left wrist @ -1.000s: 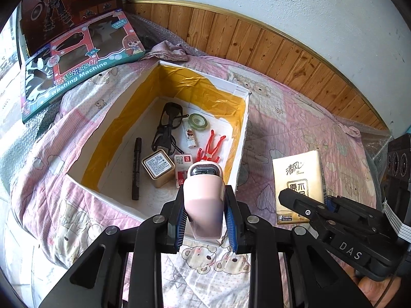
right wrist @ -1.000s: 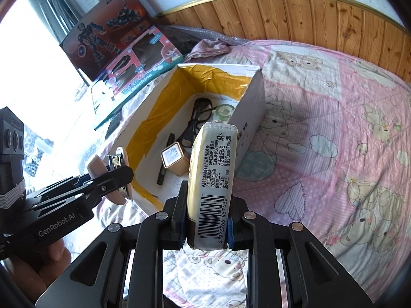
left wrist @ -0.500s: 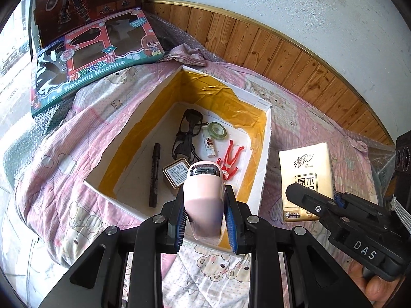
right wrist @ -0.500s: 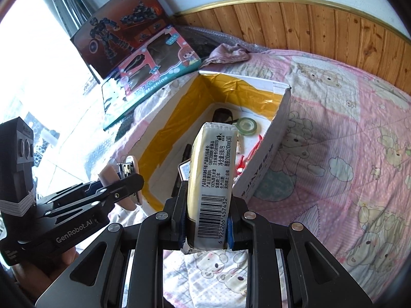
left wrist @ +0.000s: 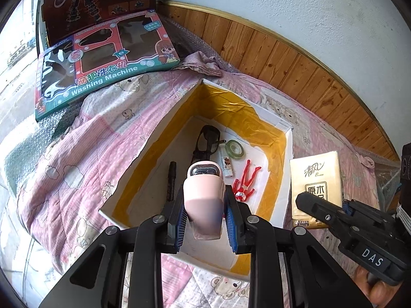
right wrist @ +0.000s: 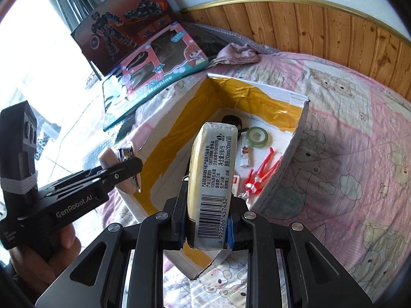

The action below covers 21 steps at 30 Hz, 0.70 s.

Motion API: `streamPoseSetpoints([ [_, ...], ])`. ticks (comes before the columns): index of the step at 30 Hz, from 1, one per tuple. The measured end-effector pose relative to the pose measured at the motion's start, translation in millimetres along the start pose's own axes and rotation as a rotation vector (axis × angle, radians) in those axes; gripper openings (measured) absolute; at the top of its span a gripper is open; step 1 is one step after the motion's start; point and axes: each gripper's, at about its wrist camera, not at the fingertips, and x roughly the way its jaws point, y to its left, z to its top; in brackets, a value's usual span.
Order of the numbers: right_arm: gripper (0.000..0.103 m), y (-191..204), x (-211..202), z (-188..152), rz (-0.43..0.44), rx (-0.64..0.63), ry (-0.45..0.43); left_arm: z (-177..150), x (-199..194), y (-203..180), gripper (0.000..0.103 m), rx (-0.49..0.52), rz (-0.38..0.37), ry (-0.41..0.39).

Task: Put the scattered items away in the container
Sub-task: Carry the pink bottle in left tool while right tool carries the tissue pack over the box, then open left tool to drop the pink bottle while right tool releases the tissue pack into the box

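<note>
We see a pink quilt [left wrist: 84, 138] printed with bears filling most of both views, with wooden wall panelling [left wrist: 287, 59] curving across the upper right of the left wrist frame. In the centre sits the container, an open white box [left wrist: 278, 179] lined with yellow tape, its near wall at the lower middle of the frame. Two toy cartons lean in the upper left: a dark robot box [left wrist: 97, 2] and, in front of it, a pink and teal washing machine box [left wrist: 102, 61]. Our left gripper [left wrist: 205, 214] rises from the bottom centre of its view, its fingers closed on a pale pink stapler [left wrist: 204, 200] that hangs above the near end of the box. Our right gripper [right wrist: 205, 224], at the bottom centre of its own view, clamps a cream tissue pack [right wrist: 213, 179], barcode side facing the camera, held over the box's near corner. In the left wrist view the same pack shows at right, just outside the box's right wall. On the box floor lie black glasses [left wrist: 206, 141] towards the far end, a black marker [left wrist: 170, 179] along the left side, a red clip-like piece [left wrist: 246, 182] near the right wall, a green tape roll [left wrist: 235, 148] beside the glasses, and a small white packet [left wrist: 226, 165] between the roll and the stapler's tip.
</note>
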Motion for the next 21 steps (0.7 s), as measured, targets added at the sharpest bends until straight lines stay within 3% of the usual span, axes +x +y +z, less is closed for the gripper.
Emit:
streamPoseSetpoints([
  [13, 0.024, 11, 34, -18, 0.009, -0.050, 0.101, 55, 45, 3, 0.027, 0.070, -0.007, 0.000],
  [21, 0.024, 22, 47, -27, 0.022, -0.109, 0.139, 69, 85, -1, 0.027, 0.104, -0.035, 0.061],
])
